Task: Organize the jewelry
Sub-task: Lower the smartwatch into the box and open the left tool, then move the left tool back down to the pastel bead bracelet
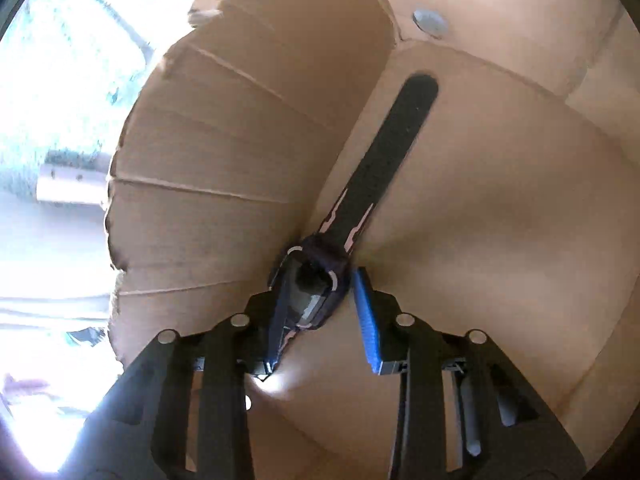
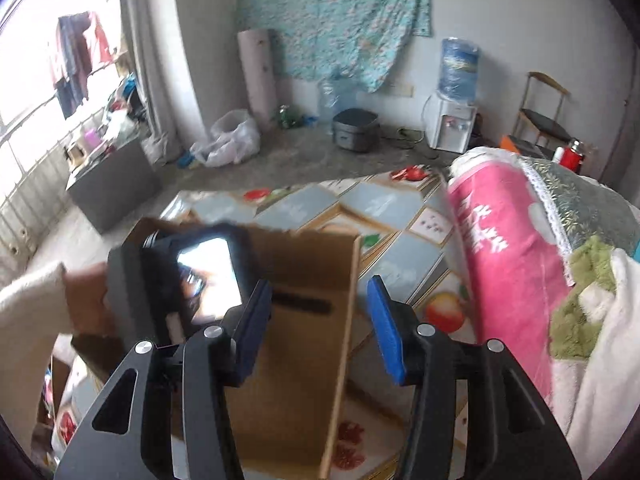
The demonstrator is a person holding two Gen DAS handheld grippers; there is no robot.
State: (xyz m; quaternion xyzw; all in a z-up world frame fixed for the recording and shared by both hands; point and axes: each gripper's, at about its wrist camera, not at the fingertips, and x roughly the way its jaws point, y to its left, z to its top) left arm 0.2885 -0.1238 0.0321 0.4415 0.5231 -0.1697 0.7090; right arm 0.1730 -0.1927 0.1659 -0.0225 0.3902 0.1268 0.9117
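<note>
Inside the box (image 1: 500, 220), left tongs (image 1: 320, 276) point down at the floor of it, with the watch (image 1: 316, 280) between the pads. Watch face leans on the left pad; right pad (image 1: 366, 320) stands just clear, so jaws are apart, not clamped. Strap (image 1: 396, 152) lies flat ahead of the tips, along the wall fold. Small grey disc (image 1: 430, 22) sits well beyond, at the corner. Right tongs (image 2: 320, 300) hover above the box rim (image 2: 352, 300) over the table (image 2: 400, 240), jaws apart, nothing between. Step, I'd judge: placing the watch in the box. Next: open the left tongs wider, lift straight out without snagging the strap.
</note>
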